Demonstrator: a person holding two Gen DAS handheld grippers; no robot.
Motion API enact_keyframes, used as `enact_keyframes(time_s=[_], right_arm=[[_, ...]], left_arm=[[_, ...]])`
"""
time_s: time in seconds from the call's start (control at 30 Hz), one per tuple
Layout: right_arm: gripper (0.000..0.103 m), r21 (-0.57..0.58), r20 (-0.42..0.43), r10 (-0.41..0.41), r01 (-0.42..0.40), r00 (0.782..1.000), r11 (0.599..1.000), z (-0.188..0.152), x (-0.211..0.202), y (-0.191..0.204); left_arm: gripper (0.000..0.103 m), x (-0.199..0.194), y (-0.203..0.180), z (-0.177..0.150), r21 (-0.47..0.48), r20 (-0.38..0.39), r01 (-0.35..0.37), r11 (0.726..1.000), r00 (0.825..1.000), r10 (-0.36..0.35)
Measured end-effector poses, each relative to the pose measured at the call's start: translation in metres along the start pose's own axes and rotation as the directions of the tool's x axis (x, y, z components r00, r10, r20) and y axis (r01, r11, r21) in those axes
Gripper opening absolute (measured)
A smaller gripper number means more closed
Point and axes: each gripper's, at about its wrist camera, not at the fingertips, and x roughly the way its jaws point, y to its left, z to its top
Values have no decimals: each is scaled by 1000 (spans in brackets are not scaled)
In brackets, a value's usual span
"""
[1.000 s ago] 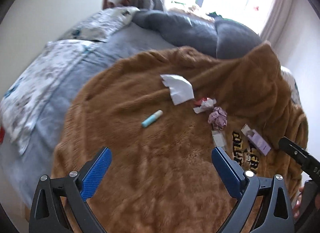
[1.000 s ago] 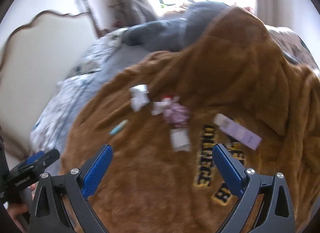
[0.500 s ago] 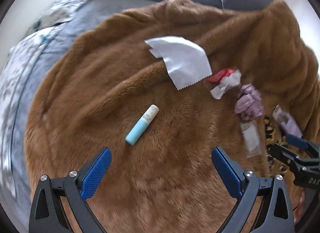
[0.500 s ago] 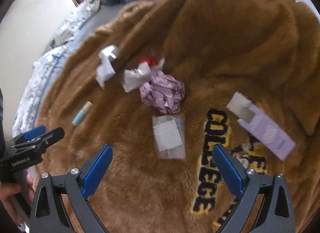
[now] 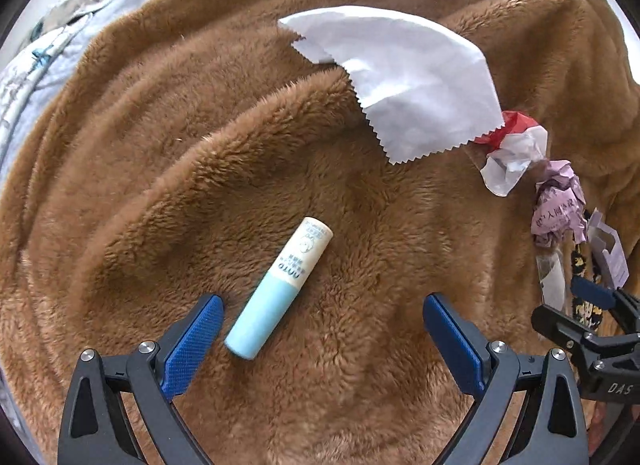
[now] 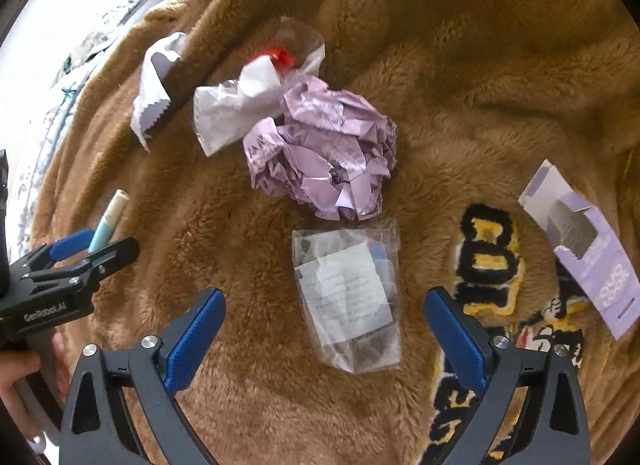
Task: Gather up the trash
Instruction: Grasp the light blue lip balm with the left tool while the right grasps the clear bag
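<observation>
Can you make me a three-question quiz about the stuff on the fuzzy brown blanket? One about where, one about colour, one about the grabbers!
1. Where is the clear plastic bag?
A. between the right gripper fingers
B. on the pillow
C. under the white paper

2. What colour is the crumpled paper ball?
A. green
B. purple
C. orange

3. How is the left gripper?
A. shut on the lip balm tube
B. open
C. out of view

Answers: 1 A, it lies framed by the blue pads. 2 B, pale purple creases. 3 B, its jaws stand wide, nothing pinched.

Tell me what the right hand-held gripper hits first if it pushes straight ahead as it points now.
Most likely the clear plastic packet, lying on the brown blanket between the open right hand-held gripper jaws. Depth is unclear; the crumpled purple paper lies beyond.
</observation>
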Motion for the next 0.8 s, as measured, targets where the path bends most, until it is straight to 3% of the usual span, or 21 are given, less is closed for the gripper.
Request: enact_keyframes(time_s=[0.13,0.2,0.4,0.67,0.77,0.8], right_arm=[[99,15,-29,-2,2,1000,1000,0,13,-4],[99,10,-48,-6,6,999,1000,0,18,-4],[98,-5,-85,-26,26,996,1000,-1,31,0],[94,-40,-116,-65,61,991,997,10,50,24],[86,-37,-118,-73,69,990,997,12,53,29],[84,-39,-120,-76,72,990,997,15,54,30]], left_arm=[[99,11,-5,1,24,-2,-13,1000,1000,13],[91,9,-8,-3,43,16,-34,999,999,33],[79,9,-11,-6,54,9,-69,996,998,68],[76,11,-5,1,22,1,-56,998,998,56],[62,10,8,5,-21,10,-29,999,1000,29],[53,8,11,6,-33,15,-18,999,1000,19]])
